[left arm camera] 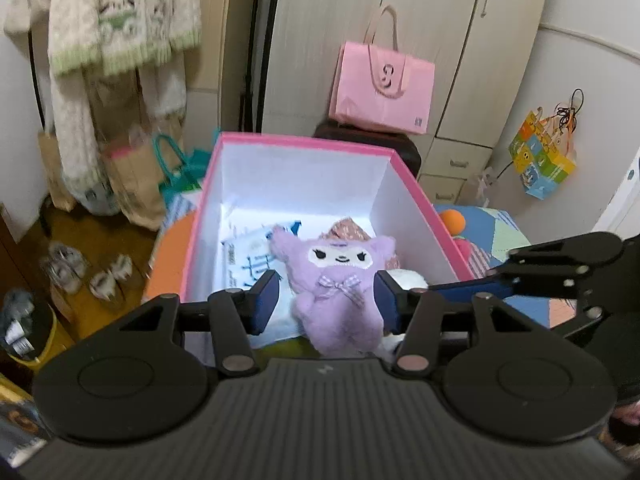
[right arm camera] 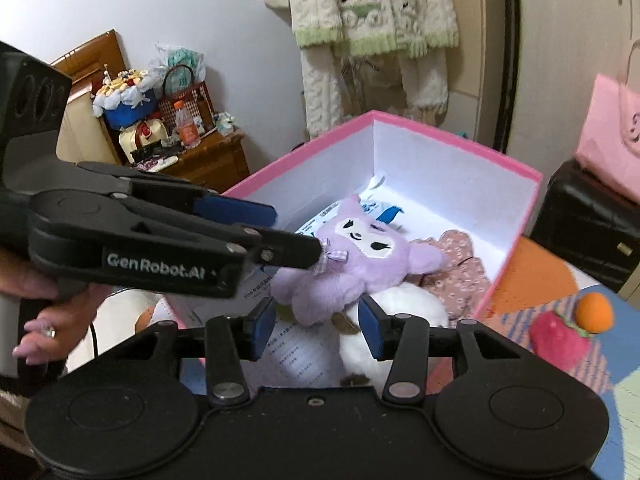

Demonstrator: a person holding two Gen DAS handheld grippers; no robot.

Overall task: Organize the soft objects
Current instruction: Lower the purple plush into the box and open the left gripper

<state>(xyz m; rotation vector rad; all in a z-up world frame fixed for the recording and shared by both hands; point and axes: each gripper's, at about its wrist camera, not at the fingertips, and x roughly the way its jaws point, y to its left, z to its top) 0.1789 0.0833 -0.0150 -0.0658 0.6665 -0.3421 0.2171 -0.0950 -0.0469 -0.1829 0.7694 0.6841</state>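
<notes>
A purple plush [left arm camera: 340, 280] [right arm camera: 360, 248] with a checked bow lies in the pink box [left arm camera: 304, 142] [right arm camera: 460, 136], resting on a white plush [left arm camera: 406, 278] [right arm camera: 400, 308]. My left gripper [left arm camera: 326, 300] [right arm camera: 298, 236] brackets its chest. One pad touches beside the bow and the other stands just off the fur, so it is open. My right gripper [right arm camera: 318, 326] [left arm camera: 476, 276] straddles the purple plush's legs, open, its pads not pressing. A floral cloth [right arm camera: 460, 264] and printed papers [left arm camera: 248, 256] lie on the box floor.
An orange ball [right arm camera: 594, 312] and a pink strawberry plush [right arm camera: 558, 340] lie on the patterned bedding to the right of the box. Behind it stand a black suitcase [right arm camera: 588, 216] and a pink bag [left arm camera: 382, 88]. A hand [right arm camera: 44, 292] grips the left handle.
</notes>
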